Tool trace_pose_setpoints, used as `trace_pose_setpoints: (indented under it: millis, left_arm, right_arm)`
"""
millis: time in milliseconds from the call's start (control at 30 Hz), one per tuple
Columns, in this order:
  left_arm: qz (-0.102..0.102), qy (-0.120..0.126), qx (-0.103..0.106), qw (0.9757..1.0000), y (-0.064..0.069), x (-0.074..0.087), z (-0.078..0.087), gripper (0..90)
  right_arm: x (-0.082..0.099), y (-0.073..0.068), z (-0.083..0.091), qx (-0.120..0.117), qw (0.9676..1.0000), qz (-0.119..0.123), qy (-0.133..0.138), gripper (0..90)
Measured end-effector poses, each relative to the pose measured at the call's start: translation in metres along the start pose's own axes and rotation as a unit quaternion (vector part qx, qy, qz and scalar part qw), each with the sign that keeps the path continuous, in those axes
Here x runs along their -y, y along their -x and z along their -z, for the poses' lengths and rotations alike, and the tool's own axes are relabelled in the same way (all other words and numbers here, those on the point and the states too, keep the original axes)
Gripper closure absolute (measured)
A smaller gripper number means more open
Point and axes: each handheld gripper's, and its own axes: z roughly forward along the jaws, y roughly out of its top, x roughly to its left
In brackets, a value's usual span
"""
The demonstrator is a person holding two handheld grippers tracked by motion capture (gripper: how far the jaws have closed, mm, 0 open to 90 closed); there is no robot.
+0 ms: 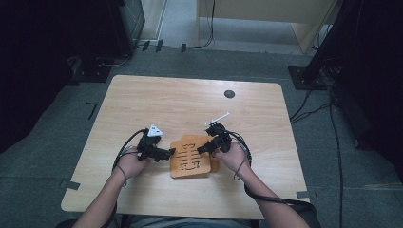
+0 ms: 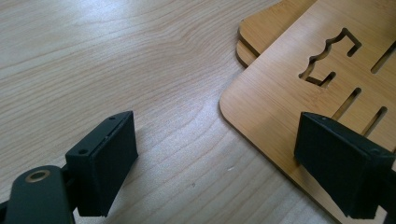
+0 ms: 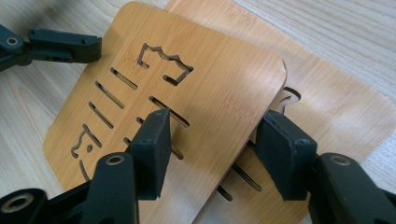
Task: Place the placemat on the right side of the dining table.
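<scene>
Two thin bamboo boards with fish-bone cut-outs lie stacked at the lower middle of the high view, on the worktop (image 1: 142, 102). The upper board (image 3: 154, 88) sits skewed over the lower board (image 3: 336, 121), which sticks out from under it toward the right of the right gripper view.

The right gripper (image 3: 212, 149) has its jaws partly spread on either side of the upper board's right edge. That edge seems to be tipped up off the lower board, but the pads do not look pressed onto the wood. The left gripper (image 2: 219, 163) hangs wide apart, one jaw over bare worktop at the lower left of its view, the other over the boards' corner at the lower right, pinching nothing.

Judged from this, separating the pair has barely begun: the upper board is flanked but not firmly caught, and both boards overlap. Clamping, lifting and setting one board aside remain.
</scene>
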Motion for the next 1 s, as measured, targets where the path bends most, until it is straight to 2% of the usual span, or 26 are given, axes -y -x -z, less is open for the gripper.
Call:
trace_pose_setpoints:
  millis: [200, 300, 367, 567, 833, 900, 1000]
  left_arm:
    - [-0.003, 0.003, 0.002, 1.0, 0.0, 0.001, 0.0, 12.2]
    - [-0.002, 0.006, 0.007, 1.0, -0.001, 0.001, 0.0, 11.4]
    - [0.004, 0.009, 0.01, 0.9999, -0.001, 0.001, 0.0, 10.9]
    - [0.019, 0.015, 0.024, 0.9994, -0.003, 0.001, 0.0, 10.8]
    - [0.038, 0.016, 0.042, 0.9983, -0.002, -0.001, 0.0, 10.9]
    - [0.035, 0.015, 0.048, 0.9981, 0.0, -0.001, -0.001, 10.9]
    - [-0.001, 0.008, 0.041, 0.9991, 0.008, -0.002, -0.003, 11.7]
  right_arm:
    - [-0.001, 0.002, 0.0, -0.01, 0.9999, -0.009, -0.002, 48.8]
    - [-0.002, 0.001, 0.004, -0.027, 0.9996, -0.014, 0.0, 50.6]
    - [-0.003, -0.002, 0.009, -0.03, 0.9995, -0.008, 0.003, 50.6]
    - [-0.006, -0.008, 0.021, -0.053, 0.9984, -0.013, 0.017, 51.2]
    - [-0.01, -0.018, 0.04, -0.086, 0.9955, -0.011, 0.038, 52.7]
    - [-0.011, -0.023, 0.049, -0.095, 0.9943, -0.007, 0.048, 53.6]
    - [-0.013, -0.028, 0.055, -0.109, 0.9926, -0.006, 0.053, 55.2]
